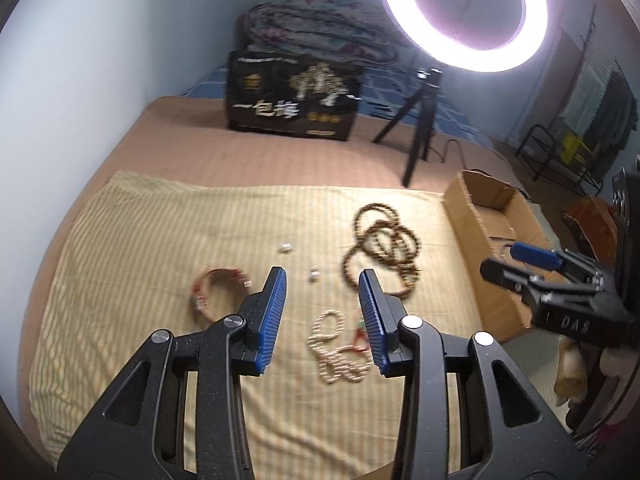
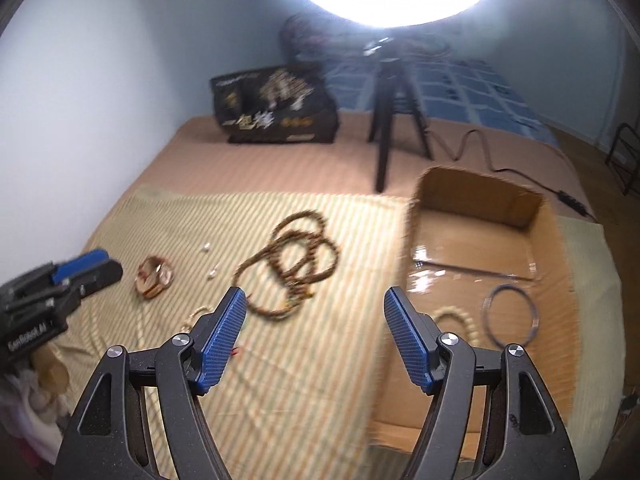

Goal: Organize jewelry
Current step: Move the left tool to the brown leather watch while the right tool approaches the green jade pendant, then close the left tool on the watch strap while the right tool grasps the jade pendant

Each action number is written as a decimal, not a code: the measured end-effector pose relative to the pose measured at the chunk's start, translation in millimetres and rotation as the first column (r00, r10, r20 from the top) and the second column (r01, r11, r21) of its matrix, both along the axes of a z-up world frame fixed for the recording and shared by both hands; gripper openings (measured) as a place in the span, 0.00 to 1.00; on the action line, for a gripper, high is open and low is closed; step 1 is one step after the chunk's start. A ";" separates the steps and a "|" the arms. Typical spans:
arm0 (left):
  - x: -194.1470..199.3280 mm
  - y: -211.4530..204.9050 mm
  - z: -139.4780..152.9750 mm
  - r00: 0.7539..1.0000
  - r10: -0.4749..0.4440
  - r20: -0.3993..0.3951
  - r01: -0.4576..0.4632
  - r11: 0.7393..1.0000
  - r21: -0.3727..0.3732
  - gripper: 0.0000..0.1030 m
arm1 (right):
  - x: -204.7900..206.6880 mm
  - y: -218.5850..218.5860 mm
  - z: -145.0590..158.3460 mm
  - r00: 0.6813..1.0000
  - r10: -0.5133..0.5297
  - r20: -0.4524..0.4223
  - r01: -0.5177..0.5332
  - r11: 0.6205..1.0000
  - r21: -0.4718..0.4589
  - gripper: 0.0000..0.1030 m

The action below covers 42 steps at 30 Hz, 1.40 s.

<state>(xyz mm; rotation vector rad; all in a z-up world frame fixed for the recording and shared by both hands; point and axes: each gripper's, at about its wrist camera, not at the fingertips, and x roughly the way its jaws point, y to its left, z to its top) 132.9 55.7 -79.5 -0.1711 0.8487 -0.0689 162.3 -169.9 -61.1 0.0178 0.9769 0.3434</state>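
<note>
Bedroom setup here: a bed with a tan sheet, and a yellow striped cloth spread over it as the work surface. Landmark is the open cardboard box sitting at the cloth's right edge.

Jewelry relative to that box: a long brown bead necklace lies coiled on the cloth just left of the box. A cream bead strand with a bit of red on it lies further left and nearer the camera. A reddish bracelet sits well left of the box, and two tiny white pieces lie between the bracelet and the brown necklace. Inside the box there's a thin metal bangle flat on the bottom, plus another pale bead strand beside it, partly hidden.

Left gripper hangs over the cloth, fingers partly spread, nothing between them. Right gripper sits over the box's left wall, fingers spread wider, also empty.

Beyond the box: a ring light on a black tripod, and a black printed bag.
</note>
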 end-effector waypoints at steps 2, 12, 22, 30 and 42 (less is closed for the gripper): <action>-0.8 11.0 -3.2 1.000 0.021 -0.009 -0.021 1.000 -0.003 0.37 | -1.6 12.8 -6.5 1.000 0.029 -0.011 -0.029 1.000 -0.005 0.69; 4.8 73.3 -34.1 0.986 0.120 -0.112 -0.125 0.991 -0.038 0.37 | -3.5 54.7 -46.3 0.991 0.096 -0.097 -0.097 0.995 -0.010 0.69; 24.9 94.1 -68.4 0.964 0.169 -0.206 -0.187 0.980 -0.069 0.37 | -2.3 70.5 -69.5 0.983 0.120 -0.139 -0.125 0.992 -0.025 0.60; 41.4 94.0 -88.2 0.952 0.181 -0.246 -0.200 0.978 -0.055 0.37 | 3.8 81.9 -84.5 0.979 0.139 -0.152 -0.147 0.988 -0.037 0.53; 56.3 89.7 -105.7 0.947 0.180 -0.265 -0.190 0.982 -0.012 0.37 | 4.6 99.3 -97.4 0.972 0.190 -0.137 -0.207 0.972 -0.116 0.48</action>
